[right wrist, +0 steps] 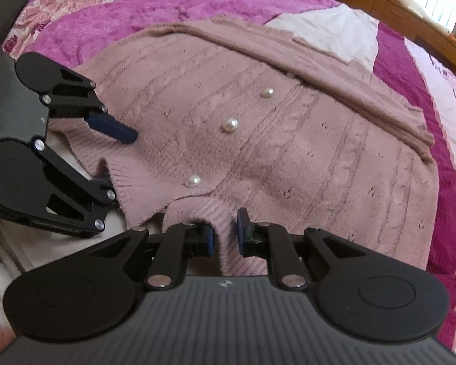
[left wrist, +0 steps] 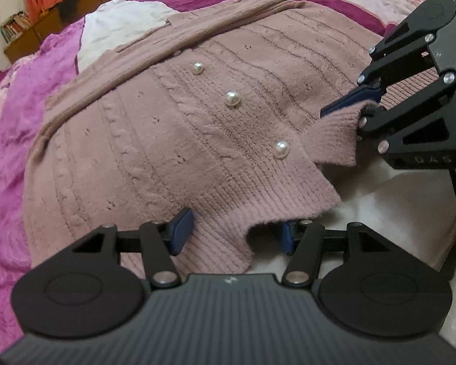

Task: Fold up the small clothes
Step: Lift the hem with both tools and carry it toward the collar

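While the dusty-pink cable-knit cardigan (left wrist: pixel 173 140) with three pearl buttons (left wrist: pixel 231 98) lies spread flat on the magenta and white plush bedspread (left wrist: pixel 12 158), both grippers meet its near ribbed hem. The left gripper (left wrist: pixel 232 232) stands about half open, its blue pads (left wrist: pixel 182 228) on either side of the hem corner without pressing it. To the right, the right gripper (right wrist: pixel 225 232) is nearly closed, and its pads (right wrist: pixel 243 231) pinch a fold of the ribbed hem between them.
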### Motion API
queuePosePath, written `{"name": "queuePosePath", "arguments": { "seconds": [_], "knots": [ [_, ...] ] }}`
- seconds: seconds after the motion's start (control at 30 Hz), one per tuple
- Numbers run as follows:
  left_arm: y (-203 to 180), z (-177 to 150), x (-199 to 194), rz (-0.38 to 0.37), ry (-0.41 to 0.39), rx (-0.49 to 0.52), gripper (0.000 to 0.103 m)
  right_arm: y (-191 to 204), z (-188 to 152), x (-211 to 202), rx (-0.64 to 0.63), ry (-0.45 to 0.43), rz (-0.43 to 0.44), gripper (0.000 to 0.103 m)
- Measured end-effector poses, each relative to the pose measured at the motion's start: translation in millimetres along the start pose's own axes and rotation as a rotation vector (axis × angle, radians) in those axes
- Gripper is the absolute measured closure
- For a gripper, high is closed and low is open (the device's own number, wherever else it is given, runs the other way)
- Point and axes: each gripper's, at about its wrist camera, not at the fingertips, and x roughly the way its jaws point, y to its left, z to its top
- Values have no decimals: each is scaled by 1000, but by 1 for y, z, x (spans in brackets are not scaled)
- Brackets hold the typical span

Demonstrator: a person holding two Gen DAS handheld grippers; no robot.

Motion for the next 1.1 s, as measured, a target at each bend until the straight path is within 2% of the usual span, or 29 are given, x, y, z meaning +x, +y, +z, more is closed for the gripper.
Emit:
{"name": "queuePosePath", "arguments": {
  "seconds": [0.03, 0.1, 0.17, 0.23, 0.33, 0.53, 0.83, 1.1],
  "knots": [
    [0, 0, 0, 2, -2, 2, 44, -1, -1, 4, 4, 16, 0, 87],
    [1, 1, 2, 11, -3, 1, 53, 0, -2, 11, 4, 39, 2, 86],
    [4, 2, 4, 27, 0, -8, 70, 2, -3, 15, -3, 42, -4, 86],
    [10, 2, 4, 19, -1, -36, 81, 3, -2, 17, -6, 44, -11, 85],
    [14, 4, 2, 9, -11, -65, 90, 4, -4, 16, 2, 20, -17, 85],
    [14, 10, -17, -3, -92, -84, 95, -6, -1, -5, 53, -86, -30, 96],
    [43, 35, -44, -19, -192, -225, 95, -22, 24, -34, 112, -235, -63, 97],
    [59, 59, -56, 2, -267, -249, 95, -46, 53, -45, 146, -341, -86, 97]
  ]
}}
